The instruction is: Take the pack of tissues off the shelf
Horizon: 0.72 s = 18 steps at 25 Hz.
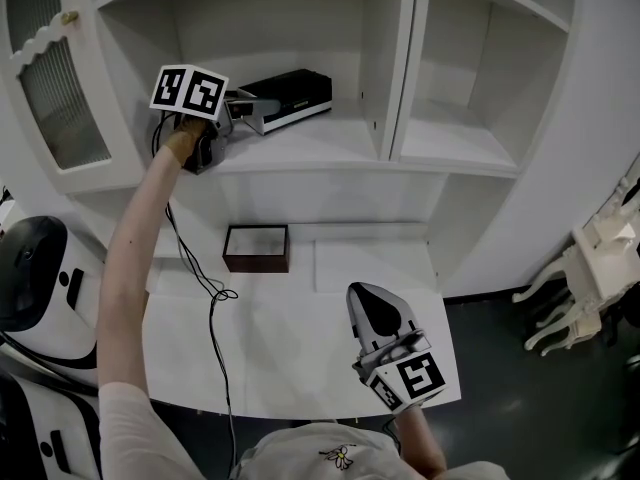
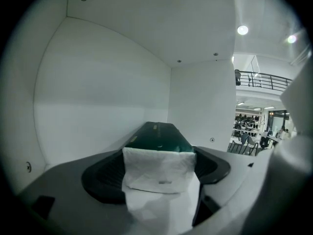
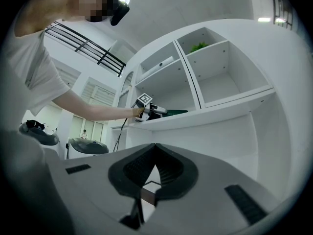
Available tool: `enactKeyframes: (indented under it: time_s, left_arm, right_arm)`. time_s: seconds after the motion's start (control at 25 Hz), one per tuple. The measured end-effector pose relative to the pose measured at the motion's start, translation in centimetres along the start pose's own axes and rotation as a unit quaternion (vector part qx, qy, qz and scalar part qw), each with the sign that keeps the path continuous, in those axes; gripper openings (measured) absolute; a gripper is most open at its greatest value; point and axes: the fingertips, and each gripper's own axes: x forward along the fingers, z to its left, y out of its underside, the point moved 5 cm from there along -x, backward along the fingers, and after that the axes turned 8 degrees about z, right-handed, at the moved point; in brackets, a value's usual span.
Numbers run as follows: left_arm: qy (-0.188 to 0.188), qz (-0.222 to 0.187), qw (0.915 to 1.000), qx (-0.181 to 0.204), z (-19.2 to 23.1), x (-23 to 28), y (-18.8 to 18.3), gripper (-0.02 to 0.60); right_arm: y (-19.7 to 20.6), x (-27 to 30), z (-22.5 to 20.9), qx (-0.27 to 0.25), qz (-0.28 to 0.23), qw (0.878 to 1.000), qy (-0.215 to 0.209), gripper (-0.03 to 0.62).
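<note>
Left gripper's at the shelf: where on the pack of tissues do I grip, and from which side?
Take the pack of tissues by its near, white short end, coming straight in from the open front of the shelf. It lies flat, its length running toward the back wall, so only that end faces out. The left gripper is shut on it there.

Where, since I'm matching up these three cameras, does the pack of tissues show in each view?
Head view: the pack of tissues lies upper left of centre on the shelf, its near end in the left tool.
Left gripper view: the pack is at bottom centre, between the jaws, white end nearest.
Right gripper view: the pack is a small dark green sliver near the centre, just right of the left tool.
Shared landmark: the left tool gripping it.
</note>
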Motion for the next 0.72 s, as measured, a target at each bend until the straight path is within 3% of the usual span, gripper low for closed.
enactKeyframes:
  time_s: [0.44,0.72]
  left_arm:
    - [-0.029,-0.018,0.9992,0.022,-0.6,-0.5,-0.5,0.382]
    - [-0.078,-0.107,0.9908,0.025,-2.4,-5.0,-3.6,0.382]
  right_arm:
    - [-0.9,-0.4,0.4,-0.011,-0.007,1.000,0.000,0.003]
    - [-2.2,-0.7,0.5,-0.026,-0.018,0.999,0.004,0.003]
